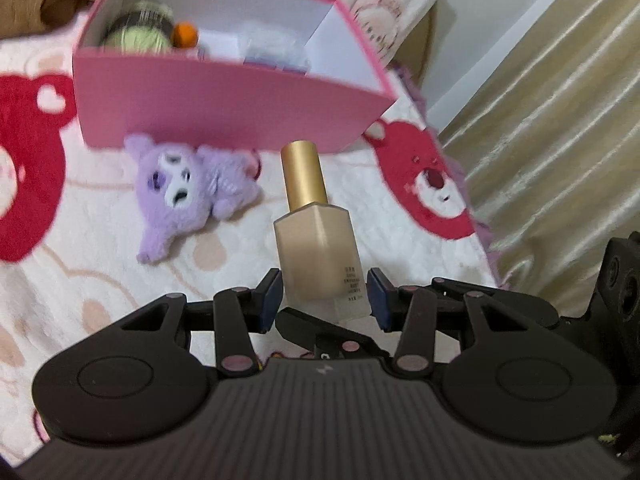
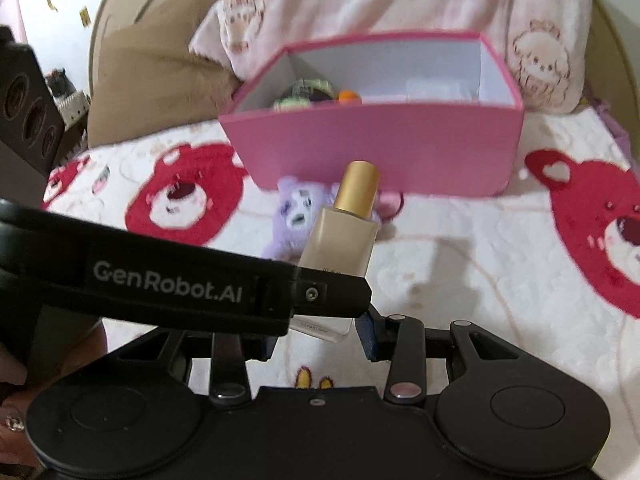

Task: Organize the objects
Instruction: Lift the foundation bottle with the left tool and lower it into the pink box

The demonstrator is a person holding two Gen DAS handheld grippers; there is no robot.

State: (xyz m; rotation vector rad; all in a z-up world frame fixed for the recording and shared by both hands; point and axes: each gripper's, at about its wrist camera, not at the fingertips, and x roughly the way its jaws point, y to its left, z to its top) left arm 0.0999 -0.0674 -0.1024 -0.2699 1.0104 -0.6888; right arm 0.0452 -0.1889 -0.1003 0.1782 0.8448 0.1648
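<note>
both tools grip one bottle (gold cap up): the left tool and the right tool clamp its base. it hangs above the blanket, before the pink box, near a purple plush.

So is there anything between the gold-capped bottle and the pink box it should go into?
Only the purple plush bear, lying on the blanket against the pink box's front wall. The lifted gold-capped beige bottle could pass above it.
</note>
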